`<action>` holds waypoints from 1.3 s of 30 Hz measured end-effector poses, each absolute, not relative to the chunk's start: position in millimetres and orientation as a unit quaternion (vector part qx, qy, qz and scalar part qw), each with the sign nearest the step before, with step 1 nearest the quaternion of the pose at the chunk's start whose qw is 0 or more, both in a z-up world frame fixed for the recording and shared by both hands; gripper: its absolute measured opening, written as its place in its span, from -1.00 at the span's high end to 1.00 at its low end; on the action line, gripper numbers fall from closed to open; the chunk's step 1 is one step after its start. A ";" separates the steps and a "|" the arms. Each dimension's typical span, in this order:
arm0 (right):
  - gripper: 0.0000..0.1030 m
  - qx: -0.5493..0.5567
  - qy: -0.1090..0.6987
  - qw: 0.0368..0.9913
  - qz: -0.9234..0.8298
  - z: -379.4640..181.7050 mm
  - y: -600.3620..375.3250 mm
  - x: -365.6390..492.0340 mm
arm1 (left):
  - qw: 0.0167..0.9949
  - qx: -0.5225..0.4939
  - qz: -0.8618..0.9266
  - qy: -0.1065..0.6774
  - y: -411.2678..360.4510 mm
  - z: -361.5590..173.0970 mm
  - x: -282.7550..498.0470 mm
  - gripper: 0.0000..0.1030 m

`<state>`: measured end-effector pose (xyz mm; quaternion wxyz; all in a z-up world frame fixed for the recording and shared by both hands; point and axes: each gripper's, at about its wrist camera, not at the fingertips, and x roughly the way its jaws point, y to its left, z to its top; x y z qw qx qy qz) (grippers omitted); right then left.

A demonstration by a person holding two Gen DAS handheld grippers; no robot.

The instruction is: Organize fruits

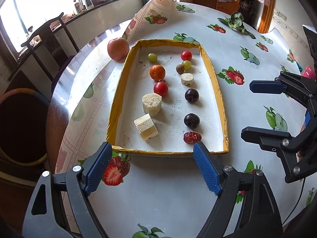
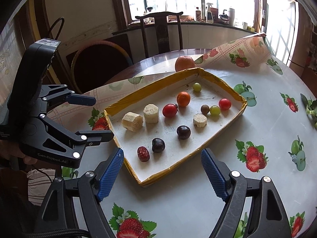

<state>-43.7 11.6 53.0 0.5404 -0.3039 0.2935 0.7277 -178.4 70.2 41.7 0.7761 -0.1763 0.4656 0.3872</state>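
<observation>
A shallow tray with a yellow rim (image 1: 216,83) (image 2: 223,79) holds two rows of fruit: a mandarin (image 1: 157,72) (image 2: 183,98), red tomatoes (image 1: 160,89) (image 2: 169,110), green grapes (image 1: 152,57), two dark plums (image 1: 191,121) (image 2: 158,145), a red date (image 1: 192,137) (image 2: 143,154) and pale cut pieces (image 1: 146,126) (image 2: 132,121). An apple (image 1: 118,48) (image 2: 184,63) sits outside the tray's far corner. My left gripper (image 1: 152,168) (image 2: 99,117) is open and empty at the tray's near edge. My right gripper (image 2: 162,175) (image 1: 247,109) is open and empty beside the tray.
The round table has a fruit-print cloth (image 1: 227,39), folded up at the far side (image 1: 158,10). A green leafy vegetable (image 1: 236,21) lies at the back. A dark wooden chair (image 2: 161,31) and a hoop (image 2: 99,49) stand beyond the table.
</observation>
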 end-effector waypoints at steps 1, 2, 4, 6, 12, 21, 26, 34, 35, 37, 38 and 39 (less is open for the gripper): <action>-0.59 -0.305 0.293 0.539 0.728 51.7 10.6 -44.3 | 0.777 -0.177 0.385 0.465 68.8 40.7 -179.1 -0.64; -0.59 -0.308 0.293 0.538 0.728 50.0 9.6 -45.2 | 0.778 -0.177 0.385 0.465 68.1 39.7 -179.6 -0.64; -0.59 -0.315 0.295 0.534 0.727 45.5 9.1 -46.9 | 0.777 -0.176 0.389 0.462 67.0 37.9 -181.0 -0.64; -0.59 -0.323 0.295 0.532 0.725 41.2 8.3 -48.6 | 0.779 -0.178 0.387 0.460 65.8 35.8 -182.6 -0.64; -0.59 -0.328 0.295 0.524 0.729 32.7 7.3 -49.4 | 0.777 -0.179 0.383 0.466 63.5 28.7 -182.1 -0.64; -0.59 -0.334 0.294 0.523 0.727 27.1 7.9 -49.1 | 0.785 -0.190 0.378 0.453 64.3 28.1 -185.3 -0.64; -0.59 -0.332 0.292 0.523 0.729 27.3 9.3 -51.3 | 0.786 -0.188 0.386 0.445 65.9 30.7 -189.0 -0.64; -0.59 -0.335 0.289 0.518 0.732 28.1 13.8 -58.0 | 0.781 -0.197 0.391 0.446 69.1 30.6 -192.5 -0.64; -0.59 -0.335 0.288 0.518 0.732 28.6 14.4 -58.5 | 0.781 -0.198 0.390 0.446 69.5 30.7 -192.7 -0.64; -0.59 -0.333 0.288 0.518 0.733 29.2 14.7 -59.2 | 0.780 -0.197 0.392 0.446 70.2 31.3 -193.2 -0.64; -0.59 -0.333 0.288 0.518 0.733 29.2 14.8 -59.5 | 0.779 -0.198 0.392 0.448 70.7 31.5 -193.0 -0.64; -0.59 -0.333 0.288 0.518 0.733 29.3 14.4 -60.0 | 0.778 -0.200 0.390 0.450 71.3 31.4 -192.3 -0.64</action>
